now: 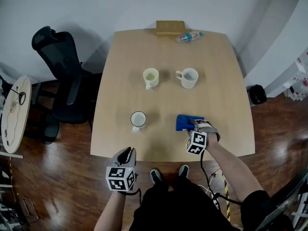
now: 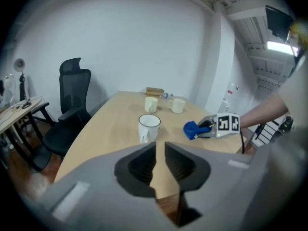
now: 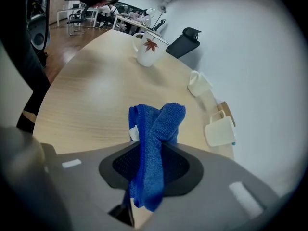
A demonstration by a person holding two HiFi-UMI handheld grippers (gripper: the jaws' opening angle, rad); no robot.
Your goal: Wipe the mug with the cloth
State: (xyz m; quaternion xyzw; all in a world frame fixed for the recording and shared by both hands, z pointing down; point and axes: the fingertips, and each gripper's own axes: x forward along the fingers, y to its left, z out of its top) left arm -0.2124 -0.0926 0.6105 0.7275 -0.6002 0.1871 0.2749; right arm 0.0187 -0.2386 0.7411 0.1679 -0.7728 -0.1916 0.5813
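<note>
A white mug (image 1: 138,120) with a dark rim stands near the table's front edge; the left gripper view shows this mug (image 2: 149,126) just ahead of the jaws. My left gripper (image 1: 127,151) hovers at the table's front edge, short of the mug, shut and holding nothing (image 2: 160,150). My right gripper (image 1: 194,126) is shut on a blue cloth (image 1: 186,121) that rests on the table to the right of the mug. In the right gripper view the cloth (image 3: 156,129) bunches up between the jaws, and the mug (image 3: 147,49) shows a red leaf print.
Two cream mugs (image 1: 151,77) (image 1: 187,77) stand at mid-table. A plastic bottle (image 1: 189,36) and a wooden box (image 1: 170,28) lie at the far edge. A black office chair (image 1: 62,76) stands left of the table (image 1: 120,81).
</note>
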